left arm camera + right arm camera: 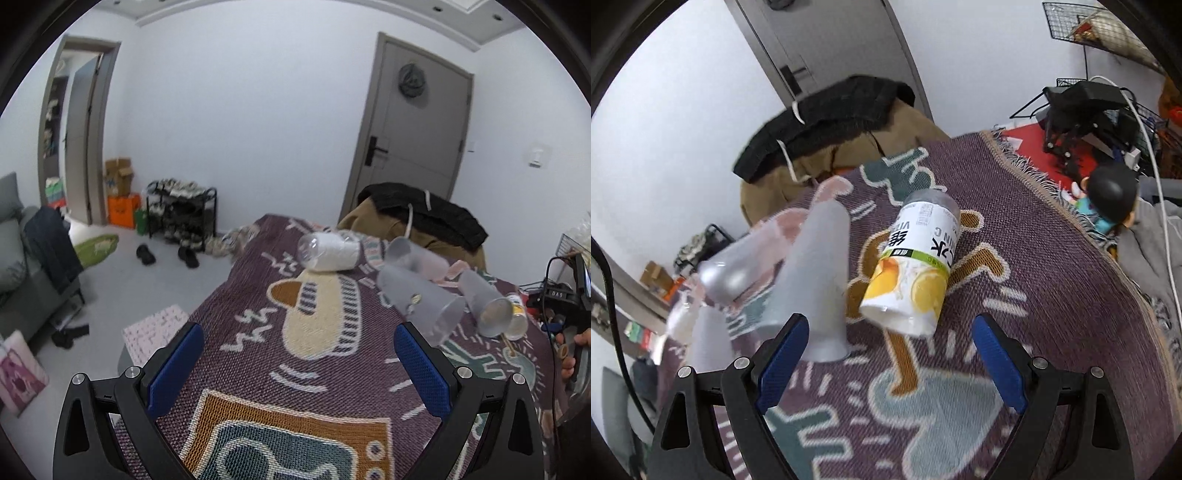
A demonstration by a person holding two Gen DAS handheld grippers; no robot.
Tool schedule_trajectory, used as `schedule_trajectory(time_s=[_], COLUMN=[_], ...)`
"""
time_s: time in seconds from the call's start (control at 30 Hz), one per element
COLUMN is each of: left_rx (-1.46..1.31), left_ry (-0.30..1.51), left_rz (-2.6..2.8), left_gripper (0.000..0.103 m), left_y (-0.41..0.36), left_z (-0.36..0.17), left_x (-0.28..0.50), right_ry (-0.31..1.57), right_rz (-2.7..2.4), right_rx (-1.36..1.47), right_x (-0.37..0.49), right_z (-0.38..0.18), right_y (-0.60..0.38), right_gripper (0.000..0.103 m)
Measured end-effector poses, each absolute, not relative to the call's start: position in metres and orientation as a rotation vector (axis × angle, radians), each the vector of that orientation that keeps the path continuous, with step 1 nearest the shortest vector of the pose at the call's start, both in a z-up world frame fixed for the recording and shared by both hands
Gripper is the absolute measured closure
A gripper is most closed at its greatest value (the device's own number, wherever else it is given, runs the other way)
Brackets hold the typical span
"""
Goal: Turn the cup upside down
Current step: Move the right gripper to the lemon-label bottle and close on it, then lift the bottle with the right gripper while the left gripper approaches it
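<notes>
Several frosted plastic cups lie on their sides on a patterned purple cloth (pixel 243 362). In the left wrist view the nearest cup (pixel 421 301) lies just ahead and right of my open, empty left gripper (pixel 299 349); two more cups (pixel 485 301) (pixel 415 256) lie beyond it. In the right wrist view one frosted cup (pixel 816 284) lies by the left finger of my open, empty right gripper (pixel 890 339). A cup with a yellow lemon label (pixel 916 266) lies on its side just ahead between the fingers.
A clear bottle with a white label (pixel 330 251) lies on its side at the cloth's far end. A chair draped with dark and tan coats (pixel 421 218) stands behind the table. A black stand with cables (pixel 1082 110) and a toy figure (pixel 1108 199) are at the right.
</notes>
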State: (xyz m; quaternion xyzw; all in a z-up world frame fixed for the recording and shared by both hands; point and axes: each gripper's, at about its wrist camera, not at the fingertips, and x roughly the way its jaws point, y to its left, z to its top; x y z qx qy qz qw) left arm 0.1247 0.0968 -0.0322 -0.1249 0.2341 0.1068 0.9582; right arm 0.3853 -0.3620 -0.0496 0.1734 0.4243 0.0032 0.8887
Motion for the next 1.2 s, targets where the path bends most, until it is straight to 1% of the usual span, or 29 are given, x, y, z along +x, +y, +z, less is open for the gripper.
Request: schedule_trajectory(time_s=[0.43, 0.5, 0.53, 0.67, 0.83, 0.97, 1.2], left_rx=[-0.321, -0.341, -0.347, -0.372, -0.398, -0.4, -0.385], left_ry=[0.537, 0.538, 0.54, 0.541, 0.534, 0.53, 0.531], left_rz=[0.214, 0.212, 0.209, 0.195, 0.183, 0.162, 0.138], left_gripper=[0.0, 0.0, 0.0, 0.0, 0.0, 0.0, 0.0], left_y=[0.113, 0.115, 0.116, 0.121, 0.123, 0.12, 0.109], left_z=[-0.061, -0.064, -0.065, -0.069, -0.071, -0.069, -0.065], left_x=[0.136, 0.135, 0.134, 0.131, 0.124, 0.121, 0.118], right_ry=[0.999, 1.006, 1.011, 0.96, 0.869, 0.801, 0.772], right_rz=[-0.012, -0.009, -0.025, -0.041, 0.028, 0.077, 0.2], right_rx=[0.37, 0.397, 0.403, 0.369, 0.363, 0.364, 0.409], right_x=[0.448, 0.451, 0.45, 0.427, 0.371, 0.325, 0.274], right_z=[-0.094, -0.096, -0.095, -0.076, -0.047, -0.033, -0.032], right_y=[-0.369, -0.373, -0.376, -0.376, -0.362, -0.35, -0.338], right_gripper=[0.013, 0.035, 0.035, 0.038, 0.039, 0.04, 0.04])
